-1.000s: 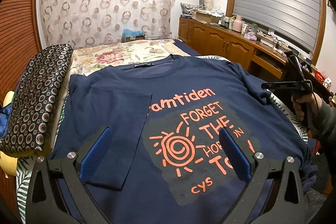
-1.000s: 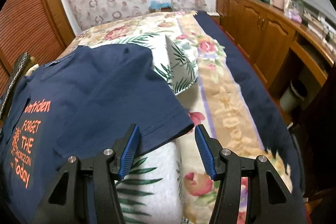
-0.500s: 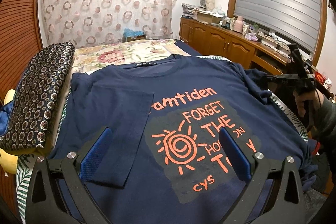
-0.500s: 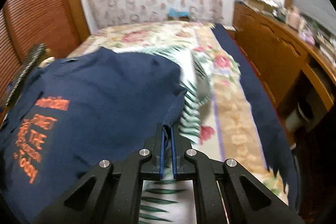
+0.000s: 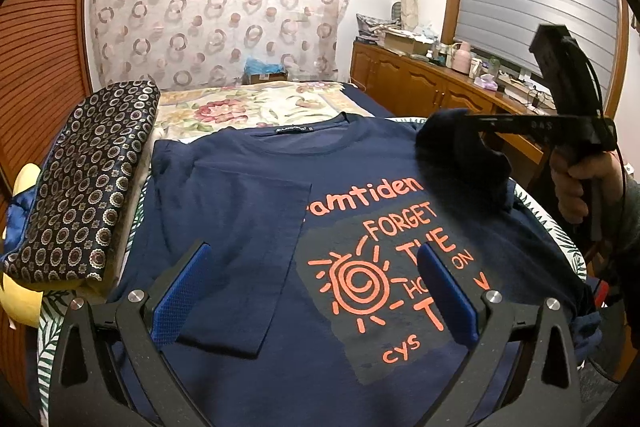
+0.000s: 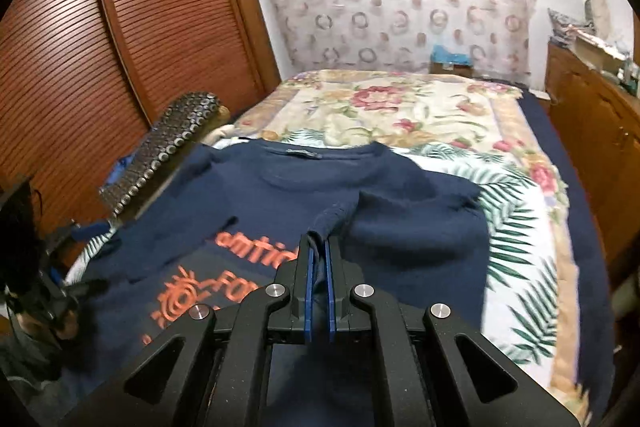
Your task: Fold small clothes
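A navy T-shirt [image 5: 256, 235] with orange print lies face up on the bed [image 6: 420, 107], collar toward the far end. One sleeve [image 5: 248, 263] is folded in over the chest, its edge running just beside the printed words.

The right gripper [image 6: 319, 259] has its 2 blue fingers [image 6: 308, 291] pressed together on the other sleeve [image 6: 332, 219], a narrow bunch of navy cloth pinched between them. That sleeve is lifted off the bed and held above the shirt's chest, so the fabric behind it rises in a soft ridge. In the left wrist view the same gripper [image 5: 444, 123] shows at the right side, held in a hand [image 5: 576, 183], with the dark sleeve [image 5: 460, 155] draped from its tip over the shoulder area of the shirt.

The left gripper [image 5: 312, 291] hovers over the lower half of the shirt with its fingers [image 5: 180, 295] spread wide and nothing between them; the folded sleeve and the orange sun print show through the gap.

A patterned cushion [image 5: 84, 179] lies along the shirt's edge on the folded-sleeve side. A leaf-print sheet [image 6: 516, 227] and a floral cover [image 6: 384, 103] spread beyond the shirt. A wooden cabinet [image 5: 424, 87] stands along the wall, and a curtain with ring patterns [image 5: 224, 7] hangs at the far end.
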The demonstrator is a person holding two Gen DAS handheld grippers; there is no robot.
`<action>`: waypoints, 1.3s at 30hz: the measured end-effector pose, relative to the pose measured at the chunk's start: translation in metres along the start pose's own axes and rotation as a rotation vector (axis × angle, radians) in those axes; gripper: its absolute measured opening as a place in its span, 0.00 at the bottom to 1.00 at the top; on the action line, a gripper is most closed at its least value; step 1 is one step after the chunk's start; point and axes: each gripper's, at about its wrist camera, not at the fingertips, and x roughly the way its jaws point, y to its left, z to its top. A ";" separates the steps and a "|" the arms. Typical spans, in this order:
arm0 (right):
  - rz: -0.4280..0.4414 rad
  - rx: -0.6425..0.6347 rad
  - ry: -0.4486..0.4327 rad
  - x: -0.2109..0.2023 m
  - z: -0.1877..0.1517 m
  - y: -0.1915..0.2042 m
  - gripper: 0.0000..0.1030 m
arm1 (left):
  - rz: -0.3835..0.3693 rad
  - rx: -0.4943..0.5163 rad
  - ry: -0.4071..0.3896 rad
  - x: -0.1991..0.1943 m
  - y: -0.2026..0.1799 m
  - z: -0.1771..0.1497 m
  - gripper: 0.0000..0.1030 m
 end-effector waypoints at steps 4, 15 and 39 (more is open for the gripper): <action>-0.011 0.009 0.004 0.007 0.003 -0.004 0.21 | 0.000 -0.005 0.001 0.000 0.002 -0.001 0.99; -0.187 -0.070 0.083 0.005 -0.031 -0.006 0.30 | -0.002 -0.008 0.005 0.001 0.001 -0.002 0.99; -0.191 -0.089 0.150 0.020 -0.086 -0.004 0.31 | -0.138 0.061 0.098 0.067 -0.020 0.047 0.49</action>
